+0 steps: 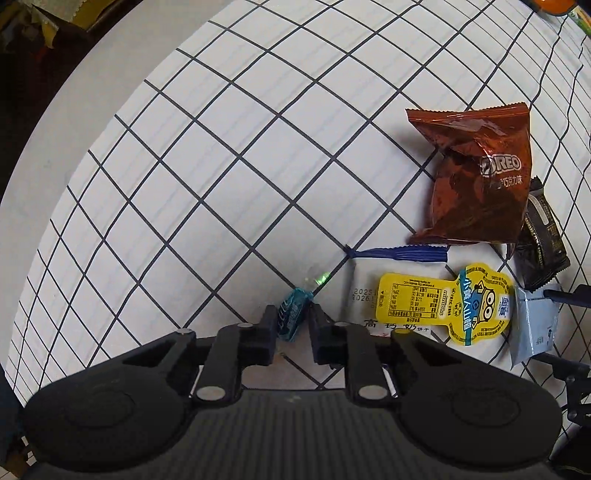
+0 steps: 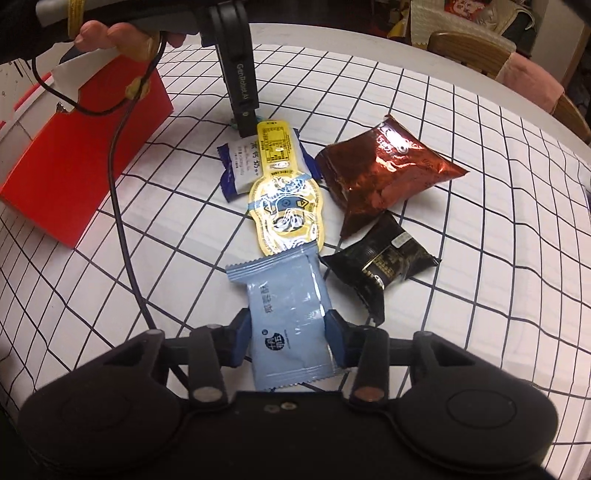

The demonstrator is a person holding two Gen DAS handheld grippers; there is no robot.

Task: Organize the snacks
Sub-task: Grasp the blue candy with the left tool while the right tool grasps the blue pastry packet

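Note:
My left gripper (image 1: pixel 293 322) points down at the checked tablecloth and is shut on a small teal wrapped candy (image 1: pixel 291 314); in the right wrist view it appears as a black finger (image 2: pixel 245 123) beside the yellow pouch. My right gripper (image 2: pixel 289 334) is shut on the sides of a light blue snack packet (image 2: pixel 288 310) that lies flat on the cloth. This packet also shows at the right edge of the left wrist view (image 1: pixel 535 325). A yellow cartoon-shaped pouch (image 2: pixel 284 199) lies across a white-and-blue biscuit packet (image 2: pixel 234 166).
A brown Oreo bag (image 2: pixel 380 173) and a black packet (image 2: pixel 384 258) lie right of the pouch. An open red box (image 2: pixel 74 166) stands at the left, with a black cable (image 2: pixel 118 206) trailing beside it. A hand (image 2: pixel 110 35) holds the left gripper. Wooden chairs (image 2: pixel 472 48) stand behind the table.

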